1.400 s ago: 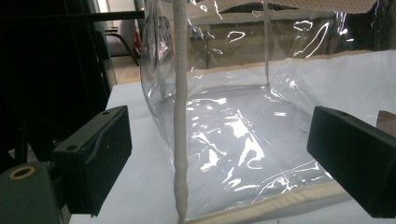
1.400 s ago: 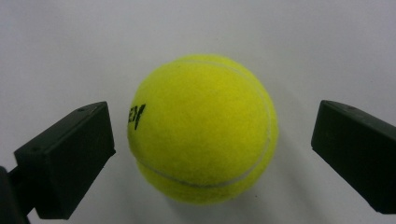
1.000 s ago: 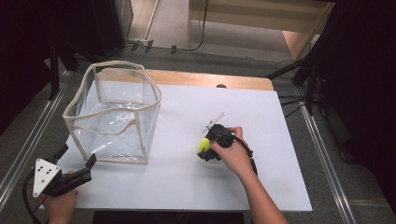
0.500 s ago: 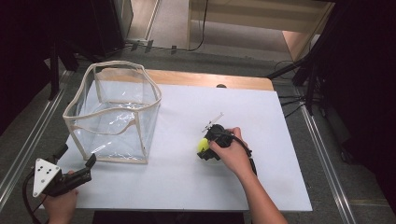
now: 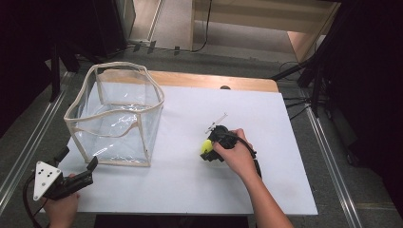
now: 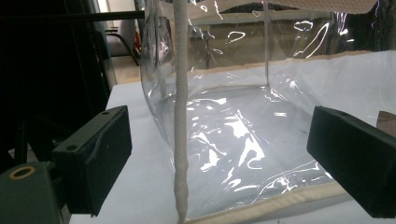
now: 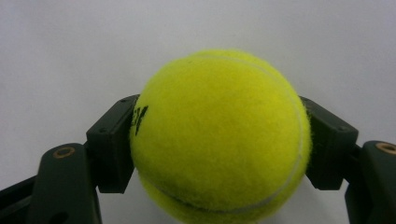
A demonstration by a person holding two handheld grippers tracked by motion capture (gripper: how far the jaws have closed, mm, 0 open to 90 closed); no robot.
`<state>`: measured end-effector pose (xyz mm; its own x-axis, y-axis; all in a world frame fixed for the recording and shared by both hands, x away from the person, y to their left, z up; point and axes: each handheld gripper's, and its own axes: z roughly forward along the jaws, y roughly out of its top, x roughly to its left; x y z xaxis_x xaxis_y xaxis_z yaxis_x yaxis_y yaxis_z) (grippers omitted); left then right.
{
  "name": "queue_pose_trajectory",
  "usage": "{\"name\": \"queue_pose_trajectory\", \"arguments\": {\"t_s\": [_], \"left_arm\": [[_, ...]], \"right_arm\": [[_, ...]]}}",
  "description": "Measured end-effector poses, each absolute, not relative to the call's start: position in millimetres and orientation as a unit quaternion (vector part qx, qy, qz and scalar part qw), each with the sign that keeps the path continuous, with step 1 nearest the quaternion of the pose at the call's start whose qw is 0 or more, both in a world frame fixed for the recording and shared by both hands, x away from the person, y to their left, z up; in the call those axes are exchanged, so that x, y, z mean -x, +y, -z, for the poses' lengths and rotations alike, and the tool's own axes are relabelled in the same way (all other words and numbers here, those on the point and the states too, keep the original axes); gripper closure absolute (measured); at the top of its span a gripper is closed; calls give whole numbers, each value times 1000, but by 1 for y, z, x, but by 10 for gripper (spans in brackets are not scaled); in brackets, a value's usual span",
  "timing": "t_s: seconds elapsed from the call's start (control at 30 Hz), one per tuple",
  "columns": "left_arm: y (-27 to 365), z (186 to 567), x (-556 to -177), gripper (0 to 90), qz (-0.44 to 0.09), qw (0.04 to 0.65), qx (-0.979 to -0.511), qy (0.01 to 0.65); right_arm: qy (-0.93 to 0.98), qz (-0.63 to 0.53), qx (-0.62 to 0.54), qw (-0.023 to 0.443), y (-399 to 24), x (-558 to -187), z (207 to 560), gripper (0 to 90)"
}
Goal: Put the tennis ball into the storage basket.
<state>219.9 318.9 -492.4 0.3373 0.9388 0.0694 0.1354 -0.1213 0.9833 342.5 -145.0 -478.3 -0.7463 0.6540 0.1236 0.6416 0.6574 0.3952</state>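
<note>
Right gripper (image 5: 207, 148) jaws have just closed and now pinch the tennis ball (image 7: 219, 135) from both sides, low over the white table (image 5: 190, 190) mid-right. Left gripper (image 5: 76, 164) jaws are spread, facing the clear bag (image 5: 116, 114).

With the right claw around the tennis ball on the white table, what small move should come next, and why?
Probably a short lift straight up. The right claw has just been closing and now pinches the tennis ball on both sides, while the clear bag stands open-topped to its left.
</note>
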Motion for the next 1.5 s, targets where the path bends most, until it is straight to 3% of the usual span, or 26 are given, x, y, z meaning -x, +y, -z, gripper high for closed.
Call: {"name": "queue_pose_trajectory", "arguments": {"t_s": [1.5], "left_arm": [[320,492,-220,69,-391,511,-639,421]], "right_arm": [[932,-229,-281,-13,-83,-357,458,236]]}}
